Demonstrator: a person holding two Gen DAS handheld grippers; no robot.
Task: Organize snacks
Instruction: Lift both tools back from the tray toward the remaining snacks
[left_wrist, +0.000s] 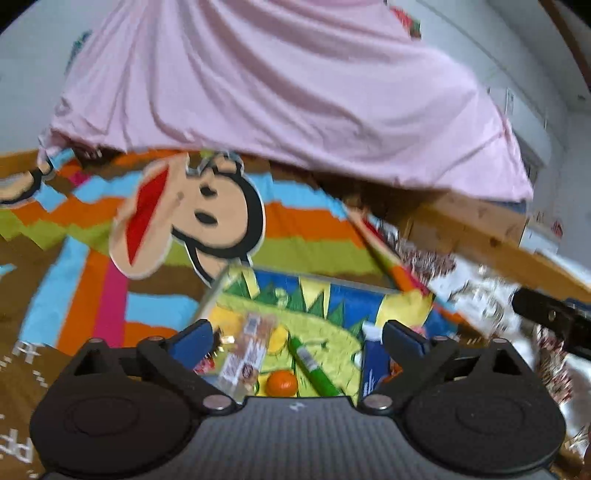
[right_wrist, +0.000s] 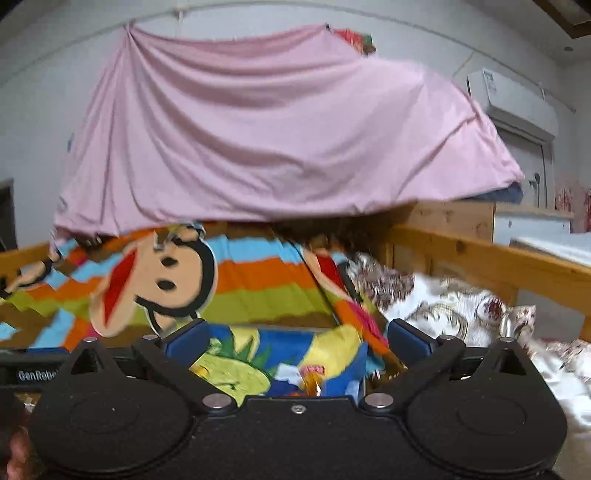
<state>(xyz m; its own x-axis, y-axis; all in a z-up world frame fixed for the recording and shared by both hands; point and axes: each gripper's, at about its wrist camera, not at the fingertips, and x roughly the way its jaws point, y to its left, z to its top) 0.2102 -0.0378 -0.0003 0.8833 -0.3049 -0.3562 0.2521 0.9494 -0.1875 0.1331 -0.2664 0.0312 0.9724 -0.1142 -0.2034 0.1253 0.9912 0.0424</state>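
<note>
A colourful cartoon-print box (left_wrist: 306, 295) lies on the bed below my left gripper (left_wrist: 299, 338), which is open and empty above it. Inside the box I see a clear-wrapped biscuit pack (left_wrist: 245, 356), a green tube (left_wrist: 314, 369), a small orange (left_wrist: 282, 384) and a blue packet (left_wrist: 375, 373). In the right wrist view the same box (right_wrist: 280, 350) sits between the fingers of my right gripper (right_wrist: 295, 339), which is open and empty. A small orange-wrapped snack (right_wrist: 312, 382) shows in it.
A striped monkey-print blanket (left_wrist: 295, 229) covers the bed. A pink sheet (right_wrist: 277, 129) hangs behind. A floral quilt (right_wrist: 461, 310) and a wooden bed rail (right_wrist: 498, 258) are to the right. The other gripper's tip (left_wrist: 554, 317) shows at the right edge.
</note>
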